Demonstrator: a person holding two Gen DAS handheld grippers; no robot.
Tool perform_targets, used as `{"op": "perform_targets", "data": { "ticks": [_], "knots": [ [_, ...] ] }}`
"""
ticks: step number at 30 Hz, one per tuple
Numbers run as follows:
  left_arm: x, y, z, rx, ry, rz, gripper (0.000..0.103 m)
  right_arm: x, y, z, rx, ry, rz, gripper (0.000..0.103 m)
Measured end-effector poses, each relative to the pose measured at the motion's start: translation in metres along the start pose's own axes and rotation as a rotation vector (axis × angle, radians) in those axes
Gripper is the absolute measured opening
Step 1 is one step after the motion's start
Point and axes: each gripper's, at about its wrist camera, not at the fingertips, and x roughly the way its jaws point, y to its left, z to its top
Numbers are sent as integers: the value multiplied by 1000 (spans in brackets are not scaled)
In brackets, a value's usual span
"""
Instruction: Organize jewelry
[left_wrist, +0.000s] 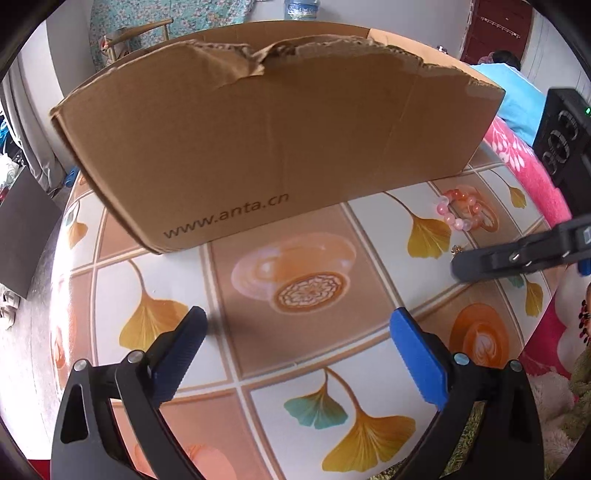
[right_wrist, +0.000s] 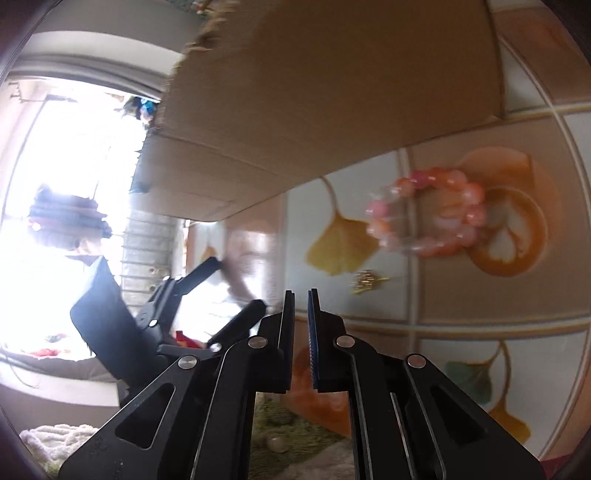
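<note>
A pink and orange bead bracelet (left_wrist: 462, 212) lies on the patterned tablecloth right of a brown cardboard box (left_wrist: 280, 136). It also shows in the right wrist view (right_wrist: 430, 212), blurred. A small gold trinket (right_wrist: 365, 281) lies nearer, just ahead of my right gripper (right_wrist: 301, 295), whose jaws are nearly closed with nothing between them. In the left wrist view the trinket (left_wrist: 457, 249) peeks out by the right gripper's tip (left_wrist: 460, 264). My left gripper (left_wrist: 295, 325) is open and empty above the table's middle. It also shows at the left in the right wrist view (right_wrist: 240, 284).
The box (right_wrist: 332, 96) stands at the back of the round table (left_wrist: 258, 347). A pink blanket (left_wrist: 524, 166) and a black device (left_wrist: 563, 136) lie right of the table. A seated person in blue (left_wrist: 513, 88) is behind.
</note>
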Motion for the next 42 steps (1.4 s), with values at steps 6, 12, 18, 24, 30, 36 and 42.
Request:
{"op": "perform_targets", "data": {
  "ticks": [6, 12, 18, 24, 30, 36, 42],
  "knots": [
    [-3, 4, -5, 9, -18, 4, 97, -25, -16, 8, 35, -70, -134, 9],
    [-3, 3, -6, 18, -16, 19, 97, 9, -8, 12, 27, 19, -54, 9],
    [1, -2, -3, 9, -12, 30, 97, -4, 5, 17, 12, -23, 4, 13],
    [1, 5, -3, -2, -15, 39, 97, -17, -2, 12, -7, -46, -103, 13],
    [1, 12, 0, -32, -25, 38, 97, 4, 29, -7, -210, -21, -285, 13],
    [3, 19, 11, -66, -37, 13, 97, 15, 49, -26, -473, -20, -528, 7],
    [5, 13, 9, -42, -42, 32, 97, 36, 66, -43, -566, 5, -602, 0]
  ]
}}
